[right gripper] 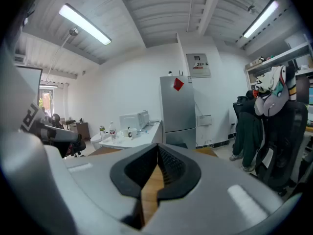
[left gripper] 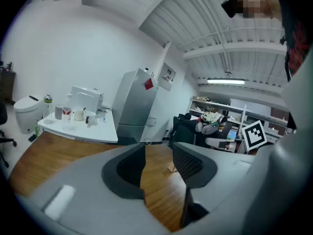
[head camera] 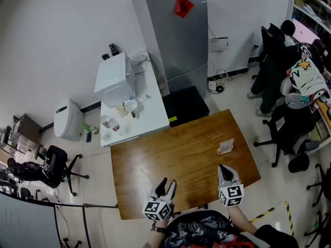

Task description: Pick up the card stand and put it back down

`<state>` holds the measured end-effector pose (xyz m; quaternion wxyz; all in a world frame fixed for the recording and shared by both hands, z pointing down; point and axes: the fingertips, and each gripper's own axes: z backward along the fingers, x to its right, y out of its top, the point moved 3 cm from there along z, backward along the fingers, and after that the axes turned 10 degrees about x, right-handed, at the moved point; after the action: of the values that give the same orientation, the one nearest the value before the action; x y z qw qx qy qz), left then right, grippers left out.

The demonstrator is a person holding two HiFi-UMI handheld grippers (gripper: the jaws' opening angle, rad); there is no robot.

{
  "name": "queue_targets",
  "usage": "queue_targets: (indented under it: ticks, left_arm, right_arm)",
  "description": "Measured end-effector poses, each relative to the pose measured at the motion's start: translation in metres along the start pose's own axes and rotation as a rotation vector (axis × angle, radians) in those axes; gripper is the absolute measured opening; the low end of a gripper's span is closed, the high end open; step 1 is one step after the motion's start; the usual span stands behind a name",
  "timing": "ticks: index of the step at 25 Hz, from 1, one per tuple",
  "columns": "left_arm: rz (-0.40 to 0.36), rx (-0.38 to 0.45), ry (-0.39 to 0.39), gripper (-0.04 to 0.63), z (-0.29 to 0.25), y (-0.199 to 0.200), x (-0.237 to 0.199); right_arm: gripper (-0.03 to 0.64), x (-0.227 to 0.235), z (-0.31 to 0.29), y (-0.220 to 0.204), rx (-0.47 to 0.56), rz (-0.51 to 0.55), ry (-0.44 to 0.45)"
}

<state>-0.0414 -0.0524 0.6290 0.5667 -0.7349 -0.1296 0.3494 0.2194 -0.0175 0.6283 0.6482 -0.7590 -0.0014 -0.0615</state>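
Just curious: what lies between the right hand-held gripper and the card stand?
Nothing: the head view shows only bare wooden table between the right hand-held gripper and the card stand.

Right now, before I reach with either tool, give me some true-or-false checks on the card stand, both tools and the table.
1. The card stand stands on the wooden table, held by neither tool. True.
2. The right tool is closed on the card stand. False: its jaws are together with nothing between them, and the stand sits apart, ahead of it.
3. The left tool has its jaws apart with nothing between them. True.
4. The card stand is nearer the left tool. False: it is nearer the right tool, toward the table's right edge.
5. The fridge carries a blue mark. False: the mark is a red diamond.
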Motion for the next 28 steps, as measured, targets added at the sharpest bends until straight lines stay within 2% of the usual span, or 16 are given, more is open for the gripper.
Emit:
queue_targets:
  ticks: [1, 2, 3, 4, 7, 9, 11, 14, 16, 17, 18, 21, 24, 28]
  left_arm:
    - [-0.009, 0.006, -0.001, 0.178, -0.003, 0.002, -0.002]
    - [-0.018, 0.011, -0.001, 0.178, -0.007, 0.003, -0.004]
    - [-0.024, 0.013, -0.001, 0.178, -0.011, 0.004, -0.006]
    - [-0.029, 0.01, -0.001, 0.178, -0.016, 0.005, -0.007]
    - [-0.034, -0.046, -0.044, 0.176, -0.027, -0.001, 0.003]
    - [-0.048, -0.084, -0.098, 0.176, -0.027, -0.004, 0.023]
    - [-0.048, -0.103, -0.123, 0.176, -0.024, -0.012, 0.035]
    - [-0.015, -0.135, -0.095, 0.176, -0.017, -0.034, 0.031]
    - [0.009, -0.158, -0.058, 0.176, -0.009, -0.046, 0.026]
    - [0.019, -0.166, -0.043, 0.176, -0.005, -0.05, 0.024]
    - [0.026, -0.17, -0.032, 0.176, -0.002, -0.052, 0.024]
    - [0.036, -0.168, -0.019, 0.176, 0.003, -0.051, 0.026]
    - [0.001, -0.16, -0.056, 0.178, 0.006, -0.045, 0.024]
    - [-0.049, -0.157, -0.068, 0.194, 0.007, -0.038, 0.015]
  right_arm:
    - [0.009, 0.006, -0.008, -0.011, -0.013, 0.006, 0.011]
    - [0.135, 0.014, -0.018, -0.025, -0.036, 0.01, 0.015]
    - [0.313, 0.024, -0.029, -0.042, -0.072, 0.008, 0.007]
    - [0.43, 0.037, -0.042, -0.064, -0.122, -0.004, -0.014]
    - [0.58, 0.086, -0.078, -0.137, -0.301, -0.06, -0.119]
    - [0.58, 0.117, -0.101, -0.171, -0.38, -0.05, -0.157]
    - [0.581, 0.144, -0.13, -0.194, -0.413, -0.023, -0.163]
    - [0.581, 0.175, -0.17, -0.215, -0.464, 0.008, -0.15]
    - [0.579, 0.177, -0.183, -0.22, -0.524, 0.036, -0.129]
    - [0.547, 0.175, -0.186, -0.222, -0.55, 0.045, -0.119]
    - [0.545, 0.171, -0.185, -0.222, -0.564, 0.054, -0.113]
    - [0.54, 0.156, -0.165, -0.211, -0.523, 0.079, -0.133]
    - [0.54, 0.133, -0.125, -0.179, -0.433, 0.085, -0.171]
    - [0.54, 0.104, -0.071, -0.125, -0.302, 0.017, -0.222]
